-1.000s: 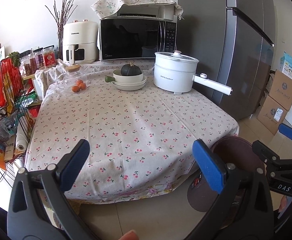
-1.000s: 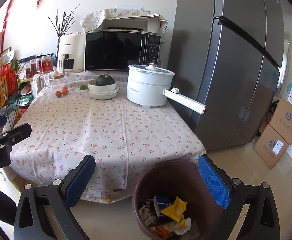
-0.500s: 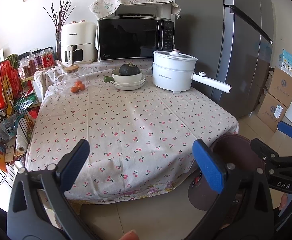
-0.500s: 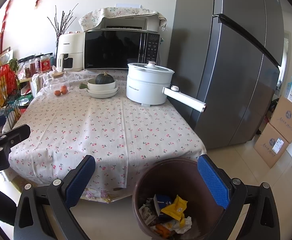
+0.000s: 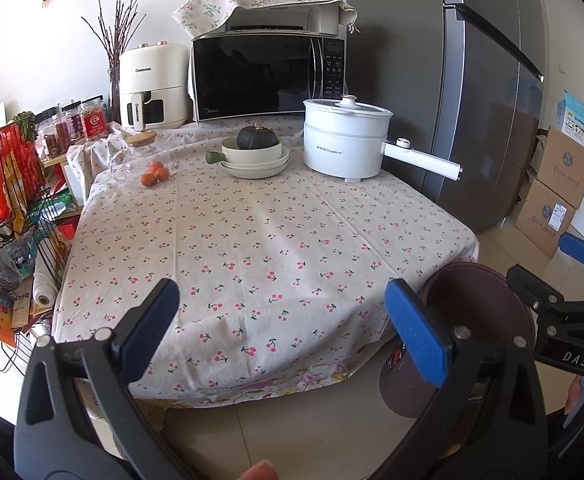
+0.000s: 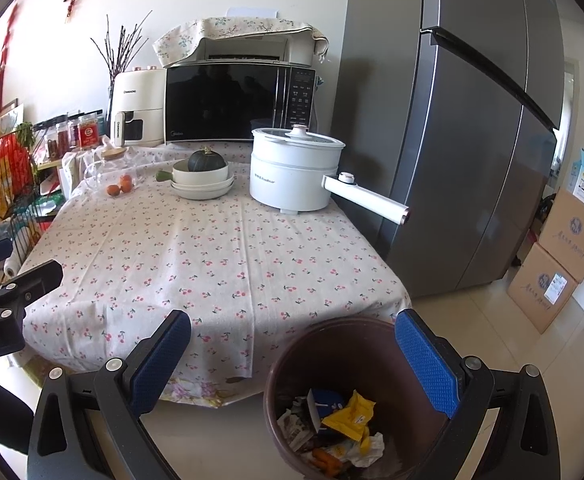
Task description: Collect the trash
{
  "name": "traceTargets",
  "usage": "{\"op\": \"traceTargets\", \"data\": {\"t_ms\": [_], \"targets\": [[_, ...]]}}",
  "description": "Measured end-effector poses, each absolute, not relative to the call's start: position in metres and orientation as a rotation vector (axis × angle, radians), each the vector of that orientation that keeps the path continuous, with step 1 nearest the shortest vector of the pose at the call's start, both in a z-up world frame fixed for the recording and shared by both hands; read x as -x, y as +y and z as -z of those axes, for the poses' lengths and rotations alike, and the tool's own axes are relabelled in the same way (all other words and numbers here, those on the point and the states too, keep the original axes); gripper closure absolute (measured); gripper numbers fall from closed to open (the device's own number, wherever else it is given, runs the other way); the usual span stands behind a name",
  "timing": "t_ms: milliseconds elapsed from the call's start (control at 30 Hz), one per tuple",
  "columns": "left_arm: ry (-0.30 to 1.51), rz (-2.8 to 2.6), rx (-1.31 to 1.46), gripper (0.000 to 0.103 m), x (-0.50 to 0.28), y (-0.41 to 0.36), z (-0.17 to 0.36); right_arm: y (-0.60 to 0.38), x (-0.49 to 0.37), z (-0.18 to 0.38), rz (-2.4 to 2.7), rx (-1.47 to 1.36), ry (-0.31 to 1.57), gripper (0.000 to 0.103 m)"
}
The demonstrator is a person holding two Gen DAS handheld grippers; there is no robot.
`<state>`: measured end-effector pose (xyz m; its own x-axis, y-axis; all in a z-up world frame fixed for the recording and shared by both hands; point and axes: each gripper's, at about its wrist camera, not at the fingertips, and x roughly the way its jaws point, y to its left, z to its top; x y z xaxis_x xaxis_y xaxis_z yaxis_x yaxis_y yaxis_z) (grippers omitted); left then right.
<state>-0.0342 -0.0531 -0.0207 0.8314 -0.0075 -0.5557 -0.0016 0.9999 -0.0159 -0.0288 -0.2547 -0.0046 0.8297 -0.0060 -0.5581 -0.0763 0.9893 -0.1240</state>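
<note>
A brown trash bin (image 6: 356, 376) stands on the floor at the table's near right corner. It holds crumpled paper, a yellow wrapper (image 6: 350, 416) and other scraps. It also shows in the left wrist view (image 5: 476, 312). My right gripper (image 6: 292, 354) is open and empty, above the bin's near side. My left gripper (image 5: 282, 326) is open and empty, in front of the table's near edge. Each gripper shows at the edge of the other's view.
The table (image 5: 252, 248) has a cherry-print cloth. At its back stand a white electric pot (image 5: 346, 144), stacked bowls with a squash (image 5: 256, 152), oranges (image 5: 154, 174), a microwave and an air fryer. A grey fridge (image 6: 472, 140) and boxes (image 6: 564, 264) are right; a wire rack (image 5: 20, 216) is left.
Both views have drifted slightly; the table scene sits a little lower in frame. Both grippers stay open and empty.
</note>
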Motion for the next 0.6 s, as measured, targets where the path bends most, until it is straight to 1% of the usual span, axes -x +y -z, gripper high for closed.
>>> {"op": "traceTargets", "data": {"t_ms": [600], "targets": [[0.62, 0.045, 0.016, 0.001, 0.0309, -0.0513, 0.0245, -0.2564, 0.0275, 0.0013, -0.031, 0.137, 0.586, 0.0]]}}
